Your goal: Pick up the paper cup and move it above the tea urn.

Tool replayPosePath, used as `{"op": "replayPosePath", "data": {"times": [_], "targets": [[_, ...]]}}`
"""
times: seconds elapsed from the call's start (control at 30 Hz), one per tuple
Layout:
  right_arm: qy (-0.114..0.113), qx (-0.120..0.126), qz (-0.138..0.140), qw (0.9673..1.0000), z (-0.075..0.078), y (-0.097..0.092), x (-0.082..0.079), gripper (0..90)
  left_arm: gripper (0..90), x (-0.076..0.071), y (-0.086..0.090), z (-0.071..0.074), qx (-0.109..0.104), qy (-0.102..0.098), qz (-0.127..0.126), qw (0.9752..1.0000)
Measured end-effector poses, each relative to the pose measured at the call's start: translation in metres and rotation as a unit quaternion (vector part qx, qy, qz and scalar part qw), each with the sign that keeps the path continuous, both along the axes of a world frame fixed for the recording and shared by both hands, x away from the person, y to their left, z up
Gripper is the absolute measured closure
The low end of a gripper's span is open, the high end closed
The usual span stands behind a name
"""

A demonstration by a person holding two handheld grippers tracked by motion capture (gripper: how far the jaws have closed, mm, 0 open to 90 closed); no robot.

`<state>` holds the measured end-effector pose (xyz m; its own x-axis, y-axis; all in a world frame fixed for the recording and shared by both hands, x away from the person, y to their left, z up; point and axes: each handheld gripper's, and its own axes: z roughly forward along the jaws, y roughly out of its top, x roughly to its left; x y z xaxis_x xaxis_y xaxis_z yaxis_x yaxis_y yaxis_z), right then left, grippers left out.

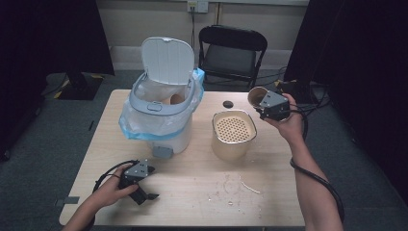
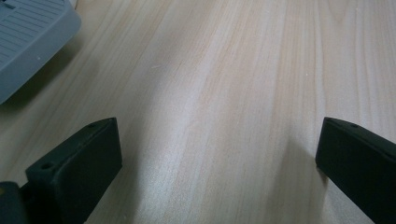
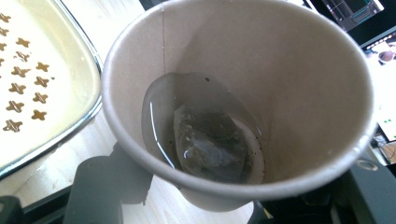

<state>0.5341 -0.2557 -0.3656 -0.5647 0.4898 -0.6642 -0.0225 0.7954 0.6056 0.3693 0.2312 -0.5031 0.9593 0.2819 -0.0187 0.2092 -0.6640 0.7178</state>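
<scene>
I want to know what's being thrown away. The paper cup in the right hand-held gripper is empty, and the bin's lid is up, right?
Not quite: the paper cup isn't empty. The right gripper view shows a wet tea bag in a little liquid at its bottom. The right hand-held gripper does hold it, and the bin's lid is up.

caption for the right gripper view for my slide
Tilted paper cup holding a wet tea bag, beside a strainer tub.
</scene>
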Motion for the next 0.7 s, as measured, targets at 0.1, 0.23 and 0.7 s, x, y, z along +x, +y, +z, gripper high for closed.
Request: {"op": "replayPosePath", "data": {"times": [0.1, 0.23, 0.7], "targets": [[-0.012, -0.011, 0.001, 0.9999, 0.003, 0.002, -0.001, 34.8, 0.0, 0.000, 0.000, 0.000, -0.001, 0.000, -0.001, 1.0000], [-0.027, -0.046, 0.007, 0.9986, 0.005, 0.007, -0.005, 34.8, 0.0, 0.000, 0.000, 0.000, 0.003, 0.001, 0.001, 1.0000], [-0.088, -0.166, 0.019, 0.9821, 0.006, 0.030, -0.019, 35.2, 0.0, 0.000, 0.000, 0.000, 0.000, 0.000, 0.000, 1.0000]]}}
